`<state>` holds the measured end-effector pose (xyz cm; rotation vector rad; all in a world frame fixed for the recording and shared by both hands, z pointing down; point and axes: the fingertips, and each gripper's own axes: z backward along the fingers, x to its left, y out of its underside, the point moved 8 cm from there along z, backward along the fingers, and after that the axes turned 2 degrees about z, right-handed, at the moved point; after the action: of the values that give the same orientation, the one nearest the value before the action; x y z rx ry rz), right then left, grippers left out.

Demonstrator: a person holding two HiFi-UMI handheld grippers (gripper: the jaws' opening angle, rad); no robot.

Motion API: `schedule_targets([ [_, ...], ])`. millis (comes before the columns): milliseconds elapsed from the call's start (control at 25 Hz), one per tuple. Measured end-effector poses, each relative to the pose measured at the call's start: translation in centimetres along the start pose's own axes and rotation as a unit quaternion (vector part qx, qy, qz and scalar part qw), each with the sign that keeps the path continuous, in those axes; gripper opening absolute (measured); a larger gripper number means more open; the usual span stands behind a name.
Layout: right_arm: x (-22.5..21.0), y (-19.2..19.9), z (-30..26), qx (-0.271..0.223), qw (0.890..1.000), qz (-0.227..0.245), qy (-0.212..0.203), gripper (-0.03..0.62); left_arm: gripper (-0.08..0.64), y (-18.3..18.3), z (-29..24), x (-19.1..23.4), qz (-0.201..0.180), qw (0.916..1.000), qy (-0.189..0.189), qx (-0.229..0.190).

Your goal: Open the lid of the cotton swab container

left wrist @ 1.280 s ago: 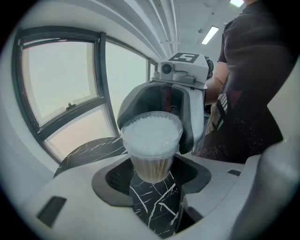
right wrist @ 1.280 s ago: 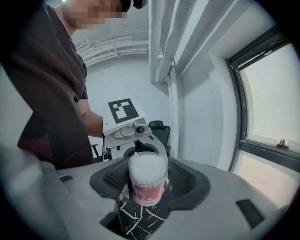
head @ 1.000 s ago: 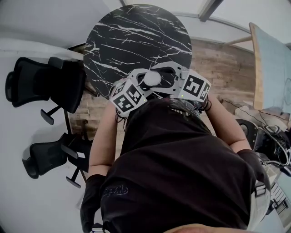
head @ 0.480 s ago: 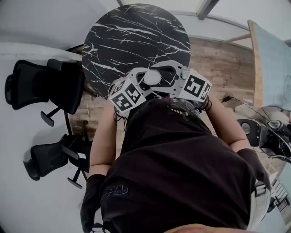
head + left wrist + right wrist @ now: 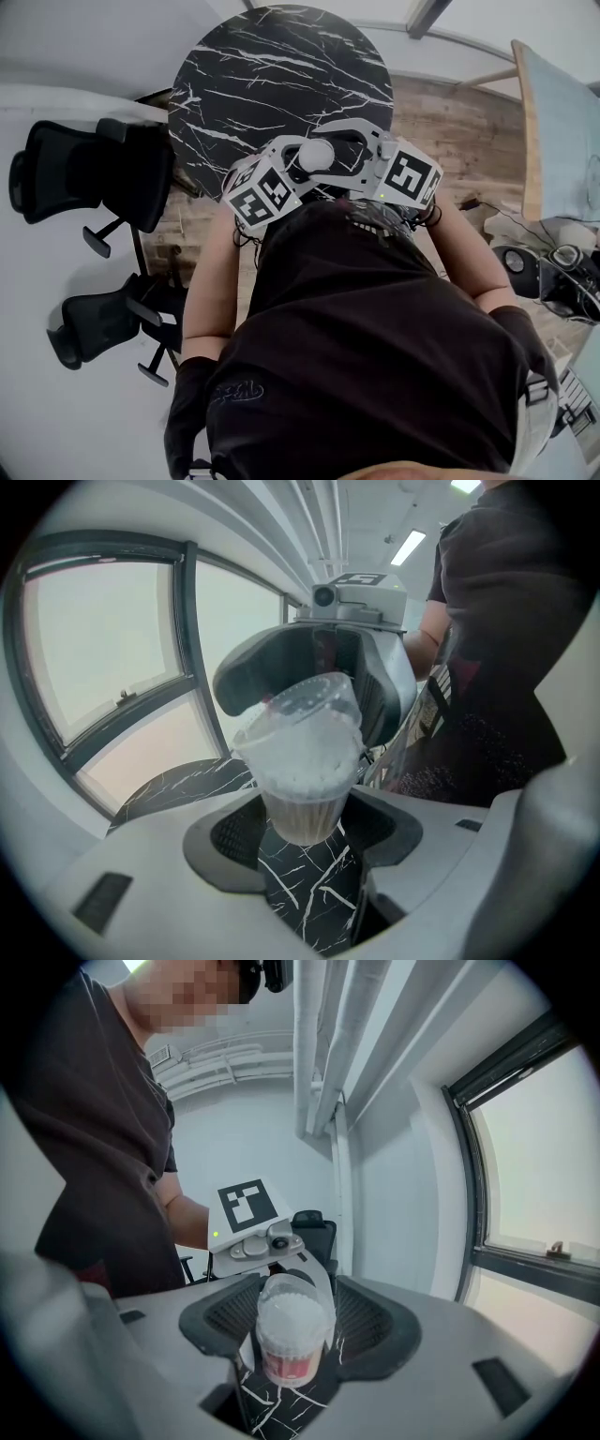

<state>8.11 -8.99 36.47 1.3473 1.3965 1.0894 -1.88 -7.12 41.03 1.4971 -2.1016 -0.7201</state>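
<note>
The person is holding the cotton swab container (image 5: 300, 761) up in the air with both tools, just above the near edge of the round black marble desk (image 5: 272, 75) and close in front of the black shirt (image 5: 375, 356). The left claw (image 5: 305, 825) is pinching the lower part of the container, its dark ribbed pads (image 5: 234, 832) pressing on either side of the brownish stick section, with the veined desk showing underneath. The right claw (image 5: 295, 1330) is coming in from the opposite side and is closing around the same container higher up, its pads sitting tight against the clear wall at the level of the white cotton tips. The clear lid (image 5: 314, 700) is sitting on top of the container, and the whole container is leaning slightly in the left gripper view. In the head view the container is showing as a white round spot between the two marker cubes (image 5: 262, 194), which are pointing back toward the person. Two black office chairs (image 5: 89, 173) are standing on the floor beyond the left edge of the desk.
</note>
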Motion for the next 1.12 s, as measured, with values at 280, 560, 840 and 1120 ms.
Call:
schedule_targets([
  [280,-0.6,-1.0,0.0,-0.020,1.000,-0.011,0.005,0.265,0.256,0.3,-0.3,-0.4,0.000,1.0000,0.006,0.001],
  [560,-2.0,-1.6,0.2,-0.030,0.999,-0.029,0.034,0.256,0.256,-0.1,-0.2,-0.8,-0.005,0.9998,0.014,-0.013],
  [840,-4.2,0.3,0.4,-0.026,0.996,-0.055,0.067,0.247,0.256,-0.6,0.1,-1.1,-0.010,0.9997,0.011,-0.021],
  [1120,-5.0,1.5,0.6,-0.029,0.993,-0.083,0.081,0.246,0.256,-0.8,0.4,-1.5,-0.016,0.9995,0.008,-0.024],
])
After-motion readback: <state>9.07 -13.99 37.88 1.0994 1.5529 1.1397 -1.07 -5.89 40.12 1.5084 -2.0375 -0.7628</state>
